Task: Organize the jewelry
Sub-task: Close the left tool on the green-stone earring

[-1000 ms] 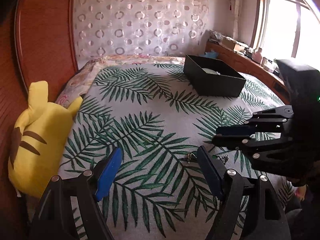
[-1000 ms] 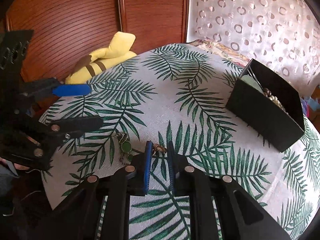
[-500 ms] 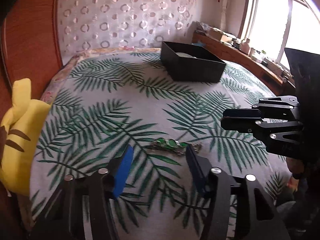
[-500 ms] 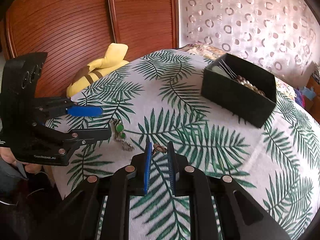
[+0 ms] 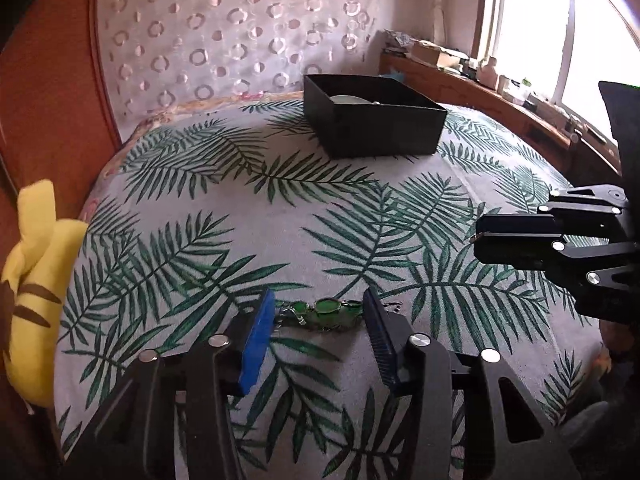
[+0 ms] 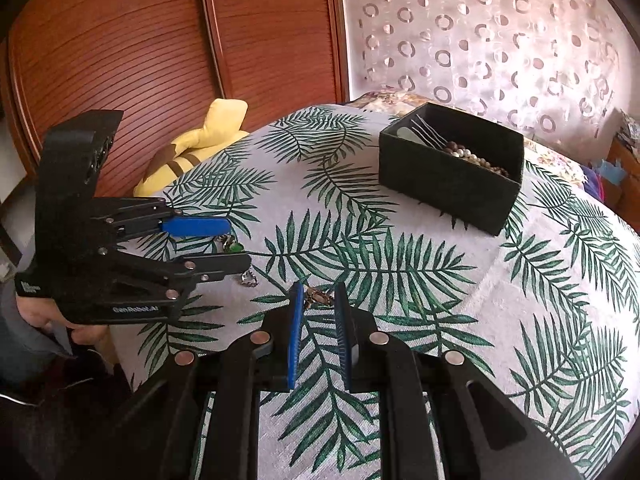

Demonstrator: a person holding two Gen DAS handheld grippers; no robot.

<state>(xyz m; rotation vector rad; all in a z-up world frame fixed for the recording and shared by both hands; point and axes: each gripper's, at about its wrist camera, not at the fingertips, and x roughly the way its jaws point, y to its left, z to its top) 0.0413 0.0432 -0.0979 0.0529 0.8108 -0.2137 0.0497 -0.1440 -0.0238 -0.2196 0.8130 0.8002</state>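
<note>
A green-stone bracelet (image 5: 328, 310) lies on the palm-leaf bedspread (image 5: 280, 208) between the fingers of my left gripper (image 5: 318, 296). The jaws are closing around it and the pads are not pressing on it. From the right wrist view the same bracelet (image 6: 234, 246) sits inside the left gripper (image 6: 238, 240), its silver end (image 6: 248, 278) poking out below. My right gripper (image 6: 319, 288) is shut on a small gold-coloured piece (image 6: 320, 297) just above the cloth. The black box (image 6: 448, 184) further back holds pearls, beads and hairpins.
A yellow plush toy (image 5: 32, 312) lies at the bed's left edge against the wooden wardrobe (image 6: 140, 40). The black box (image 5: 376, 136) stands mid-bed towards the curtain. My right gripper (image 5: 476, 237) hovers at the right. A cluttered wooden sill (image 5: 500, 92) runs under the window.
My left gripper moved forward over the green bracelet and its jaws narrowed around it. The right gripper shifted sideways, carrying the small gold piece along between its pads.
</note>
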